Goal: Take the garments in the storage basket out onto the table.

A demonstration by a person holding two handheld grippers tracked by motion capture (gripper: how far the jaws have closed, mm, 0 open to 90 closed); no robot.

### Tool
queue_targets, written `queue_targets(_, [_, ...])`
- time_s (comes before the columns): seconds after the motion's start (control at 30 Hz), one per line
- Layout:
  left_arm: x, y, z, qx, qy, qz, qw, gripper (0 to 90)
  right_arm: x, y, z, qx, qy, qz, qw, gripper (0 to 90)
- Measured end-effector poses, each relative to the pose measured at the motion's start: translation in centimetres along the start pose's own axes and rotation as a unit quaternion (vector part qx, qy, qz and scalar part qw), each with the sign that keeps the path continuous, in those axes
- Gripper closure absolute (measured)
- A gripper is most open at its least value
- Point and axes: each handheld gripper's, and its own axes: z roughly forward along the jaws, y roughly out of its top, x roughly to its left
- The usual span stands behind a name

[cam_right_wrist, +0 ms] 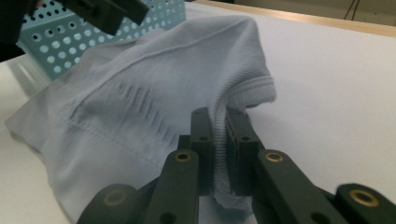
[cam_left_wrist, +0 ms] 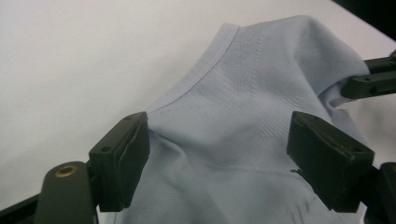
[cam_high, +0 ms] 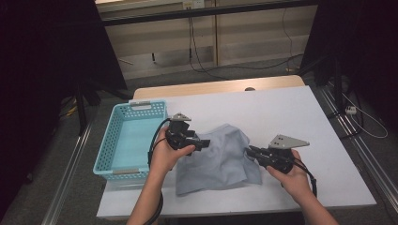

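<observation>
Pinching a ribbed hem of the pale blue garment (cam_right_wrist: 140, 107), the right claw (cam_right_wrist: 218, 154) has its jaws clamped tight on a fold of the fabric, which rises out between them in the right gripper view. That grip seems meant to anchor one edge so the cloth can be pulled or spread from the other side. In the high view the garment (cam_high: 218, 157) lies crumpled near the middle of the white bench (cam_high: 281, 112), bunched up between the two hands, with the right claw (cam_high: 251, 152) biting its right-hand edge.

The left claw (cam_left_wrist: 217, 158) stands wide, its two pads straddling a ridge of cloth without pressing on it; a stitched seam runs up the fabric ahead of it. Judging by that stance, the left hand (cam_high: 164, 154) is lining up a second grasp on the opposite side, which would let the person lift or stretch the piece between both grippers. Whether the pads already brush the fabric is hard to tell from this angle.

Just beside the left hand sits a light blue perforated basket (cam_high: 124, 140), with nothing visible inside it, at the bench's left edge. Its nearness suggests the garment may be bound for it, though folding on the bench is just as likely from what shows. The next move calls for the left claw to close on a firm layer, not a loose wrinkle, or the cloth could slip free when tension comes.
</observation>
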Motion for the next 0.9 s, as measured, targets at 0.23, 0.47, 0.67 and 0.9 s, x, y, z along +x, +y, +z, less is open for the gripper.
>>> queue_targets(0.23, [0.3, 0.1, 0.9, -0.005, -0.001, -0.008, 1.0, 20.5, 1.7, -0.7, 0.4, 0.014, 0.023, -0.022, 0.9994, 83.1])
queue_targets(0.47, [0.0, 0.7, 1.9, -0.006, -0.006, -0.003, 1.0, 19.3, 3.3, -1.5, 0.8, 0.043, 0.042, -0.05, 0.9969, 82.6])
queue_targets(0.67, [-0.4, 1.2, 2.4, -0.027, -0.01, -0.009, 0.9996, 19.3, 4.1, -1.9, 1.1, 0.061, 0.05, -0.064, 0.9948, 82.3])
queue_targets(0.9, [-0.8, 1.4, 2.9, -0.038, -0.016, -0.004, 0.9991, 19.4, 4.3, -2.5, 1.4, 0.074, 0.058, -0.068, 0.9932, 82.0])
